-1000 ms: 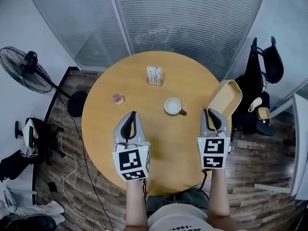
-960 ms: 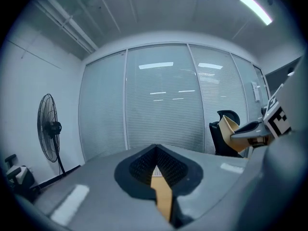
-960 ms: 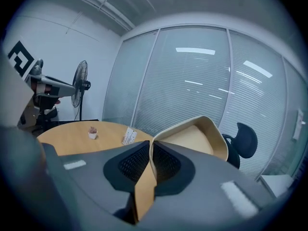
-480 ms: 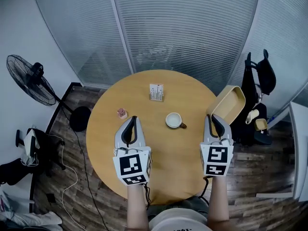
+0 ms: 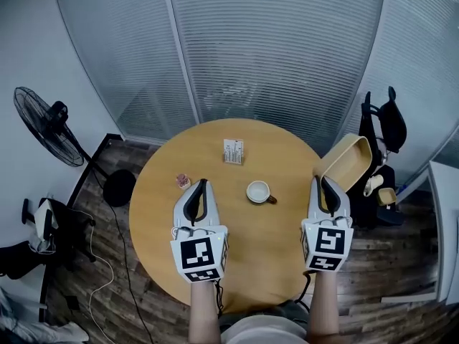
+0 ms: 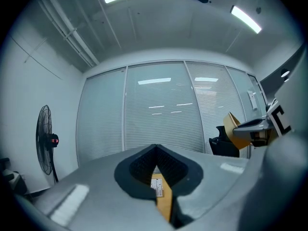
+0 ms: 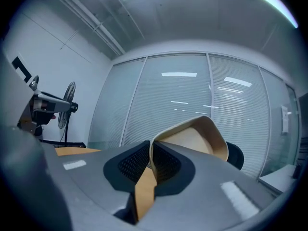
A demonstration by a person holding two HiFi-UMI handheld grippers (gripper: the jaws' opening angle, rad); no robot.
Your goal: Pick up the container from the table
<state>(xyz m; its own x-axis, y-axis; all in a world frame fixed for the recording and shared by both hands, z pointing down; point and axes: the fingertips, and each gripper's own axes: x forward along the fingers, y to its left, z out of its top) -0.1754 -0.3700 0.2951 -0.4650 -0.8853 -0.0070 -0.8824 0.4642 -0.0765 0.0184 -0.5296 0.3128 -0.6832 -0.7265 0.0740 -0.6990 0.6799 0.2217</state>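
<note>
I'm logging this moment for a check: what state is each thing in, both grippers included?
Beige oblong container: held in the air, tilted, beside the table edge.
Right gripper: shut on the container's rim.
Left gripper: shut, empty.
White cup: upright on the round wooden table.
White card stand: upright on the table.
Small pink object: resting on the table.

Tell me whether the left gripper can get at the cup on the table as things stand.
Probably yes. The left gripper holds nothing, and only bare table lies between it and the cup, ahead and to its right. Its jaws are together, so they would need to open first.
</note>
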